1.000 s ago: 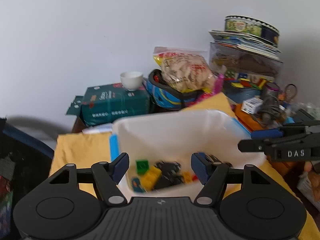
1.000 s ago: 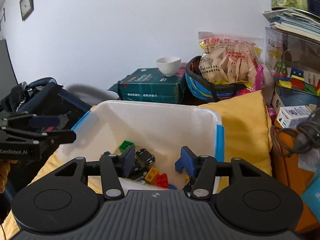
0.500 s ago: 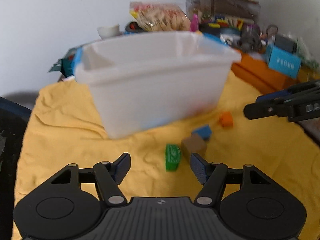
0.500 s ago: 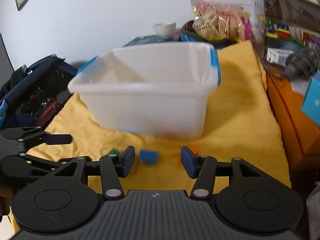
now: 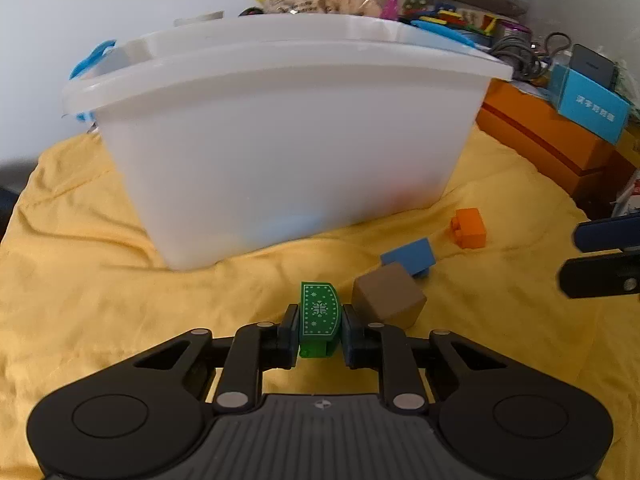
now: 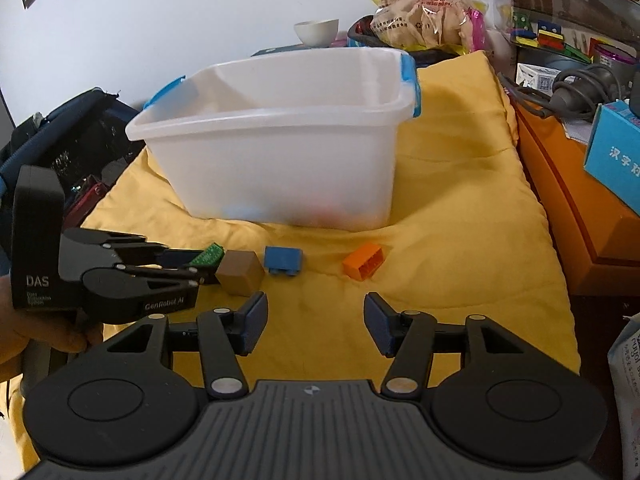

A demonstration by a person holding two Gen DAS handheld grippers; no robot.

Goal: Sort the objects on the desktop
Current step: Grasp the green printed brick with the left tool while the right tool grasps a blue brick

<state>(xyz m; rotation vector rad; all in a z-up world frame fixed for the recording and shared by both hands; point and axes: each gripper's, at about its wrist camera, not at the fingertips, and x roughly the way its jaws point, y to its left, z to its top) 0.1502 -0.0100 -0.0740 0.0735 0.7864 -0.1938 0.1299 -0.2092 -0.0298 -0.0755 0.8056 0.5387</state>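
A green patterned block lies on the yellow cloth in front of the white bin. My left gripper is closing on it, pads pressed on both sides. A brown cube touches its right, then come a blue brick and an orange brick. In the right wrist view the left gripper holds the green block beside the brown cube. My right gripper hovers short of the blue brick and orange brick, jaws opening, nothing between them.
The white bin has blue handles and stands mid-cloth. An orange box with a light-blue carton borders the right. A dark bag sits off the left edge. Snack bag, bowl and stacked boxes fill the back.
Both grippers dropped from above the bin to the cloth in front of it. The left jaws went from wide open to closed on the green block.
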